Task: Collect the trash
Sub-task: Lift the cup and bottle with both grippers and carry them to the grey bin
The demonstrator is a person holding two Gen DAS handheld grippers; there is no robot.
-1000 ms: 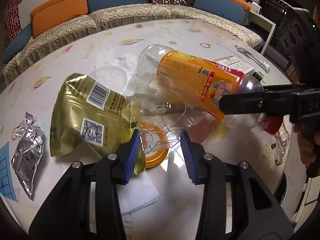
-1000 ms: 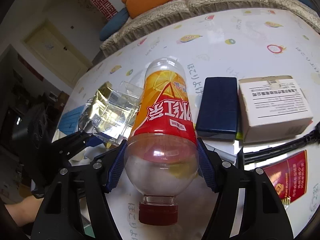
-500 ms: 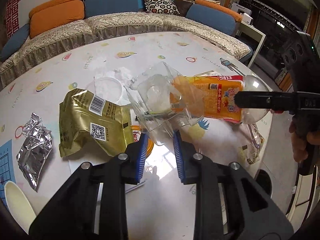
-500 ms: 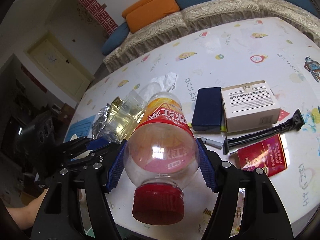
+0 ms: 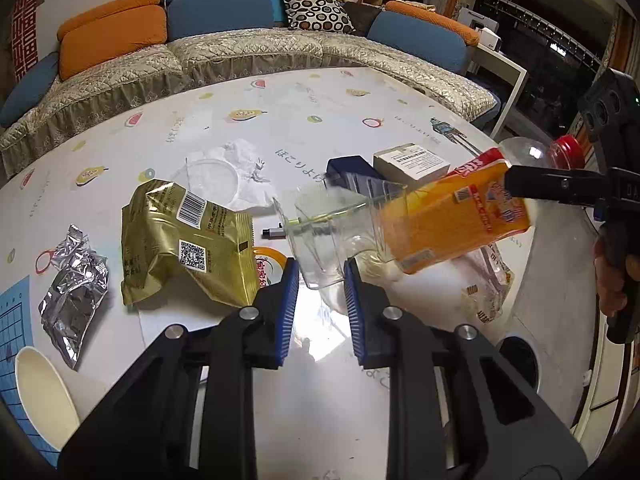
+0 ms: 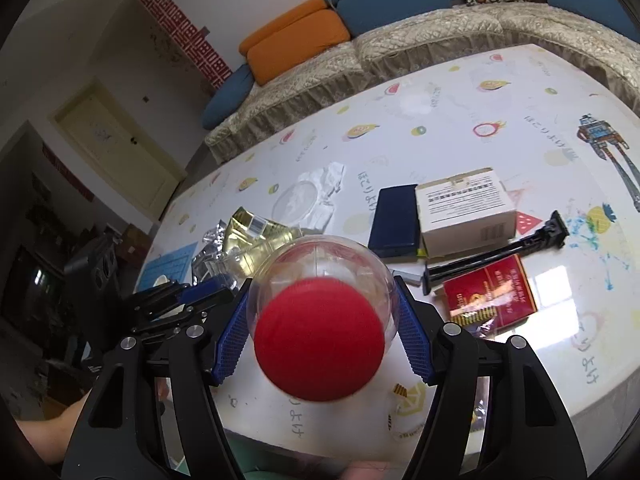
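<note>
My left gripper (image 5: 318, 276) holds a crumpled clear plastic container (image 5: 332, 232) by its lower corner, just above the white table (image 5: 320, 100). Its blue pads press on that corner and the jaws are still closing. My right gripper (image 6: 320, 292) is shut on an orange-labelled bottle (image 6: 320, 336), whose red cap points at the camera. In the left wrist view the bottle (image 5: 452, 224) hangs tilted at the right, above the table edge, partly behind the clear container. A gold snack packet (image 5: 188, 240) and a silver foil wrapper (image 5: 72, 292) lie at the left.
A paper cup (image 5: 44, 392) lies at the near left and an orange-rimmed lid (image 5: 268, 264) beside the gold packet. Crumpled tissue (image 5: 240, 160) sits mid-table. A white box (image 6: 464, 208), a dark blue case (image 6: 394, 220), a red packet (image 6: 488, 296) and a black folding stand (image 6: 500, 252) lie at the right.
The left jaws narrowed onto the clear container and lifted it off the table. The right gripper rose with the bottle, tipping its red cap toward the camera.
</note>
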